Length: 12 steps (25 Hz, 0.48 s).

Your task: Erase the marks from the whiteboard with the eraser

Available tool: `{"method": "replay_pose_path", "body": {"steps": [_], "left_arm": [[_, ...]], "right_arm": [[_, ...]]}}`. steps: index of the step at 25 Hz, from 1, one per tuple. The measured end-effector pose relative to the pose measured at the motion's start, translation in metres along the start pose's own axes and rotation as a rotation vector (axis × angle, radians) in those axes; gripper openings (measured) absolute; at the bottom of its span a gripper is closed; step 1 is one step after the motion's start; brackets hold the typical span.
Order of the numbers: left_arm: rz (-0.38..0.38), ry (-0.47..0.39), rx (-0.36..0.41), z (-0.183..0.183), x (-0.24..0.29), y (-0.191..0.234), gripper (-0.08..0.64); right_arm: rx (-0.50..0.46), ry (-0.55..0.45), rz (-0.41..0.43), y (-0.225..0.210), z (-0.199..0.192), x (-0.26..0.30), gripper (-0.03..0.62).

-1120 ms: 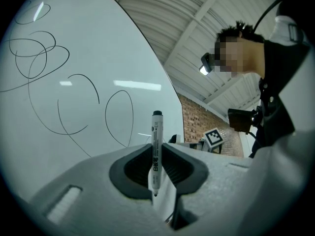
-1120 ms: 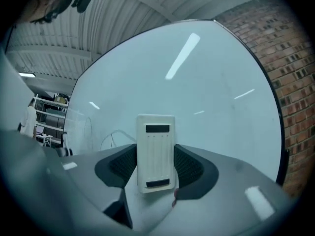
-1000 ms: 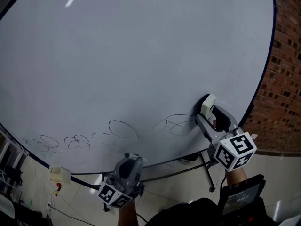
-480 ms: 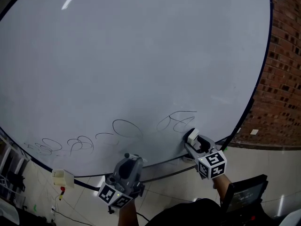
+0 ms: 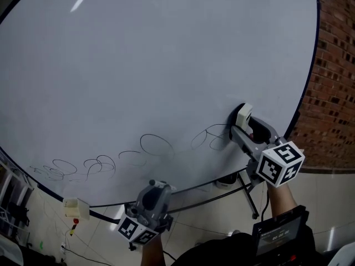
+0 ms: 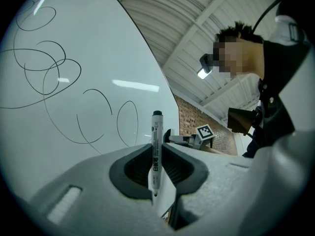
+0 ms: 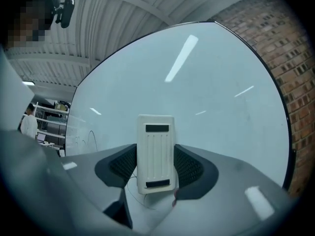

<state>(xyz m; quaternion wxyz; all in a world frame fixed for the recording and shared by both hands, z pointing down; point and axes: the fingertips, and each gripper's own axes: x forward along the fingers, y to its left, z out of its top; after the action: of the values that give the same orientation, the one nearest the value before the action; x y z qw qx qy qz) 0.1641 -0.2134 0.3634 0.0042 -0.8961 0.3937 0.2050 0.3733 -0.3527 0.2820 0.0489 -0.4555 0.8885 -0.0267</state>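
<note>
1. White plastic eraser (image 7: 156,151) sits clamped between the right gripper's (image 5: 244,127) fingers, against the whiteboard (image 5: 166,65) just right of the rightmost scribble.
2. Black looping marks (image 5: 155,146) run in a row along the board's lower part, from the lower left to beside the eraser.
3. The left gripper (image 5: 156,188), below the board's lower edge, has its fingers closed on a marker (image 6: 156,151) that stands upright between them.
4. A brick wall (image 5: 333,93) lies right of the board.
</note>
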Motion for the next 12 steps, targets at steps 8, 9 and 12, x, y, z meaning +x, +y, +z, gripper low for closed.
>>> {"method": "replay_pose_path", "body": {"steps": [8, 9, 12], "left_arm": [[0.029, 0.000, -0.006, -0.002, -0.006, 0.000, 0.058], [0.033, 0.002, -0.003, -0.003, -0.004, -0.001, 0.058], [0.042, 0.017, 0.008, -0.007, 0.005, -0.008, 0.058]], "right_arm": [[0.023, 0.102, 0.023, 0.005, -0.083, 0.002, 0.238], [0.041, 0.127, 0.034, 0.005, -0.103, 0.001, 0.238], [0.079, 0.205, 0.068, 0.002, -0.158, -0.002, 0.238]]}}
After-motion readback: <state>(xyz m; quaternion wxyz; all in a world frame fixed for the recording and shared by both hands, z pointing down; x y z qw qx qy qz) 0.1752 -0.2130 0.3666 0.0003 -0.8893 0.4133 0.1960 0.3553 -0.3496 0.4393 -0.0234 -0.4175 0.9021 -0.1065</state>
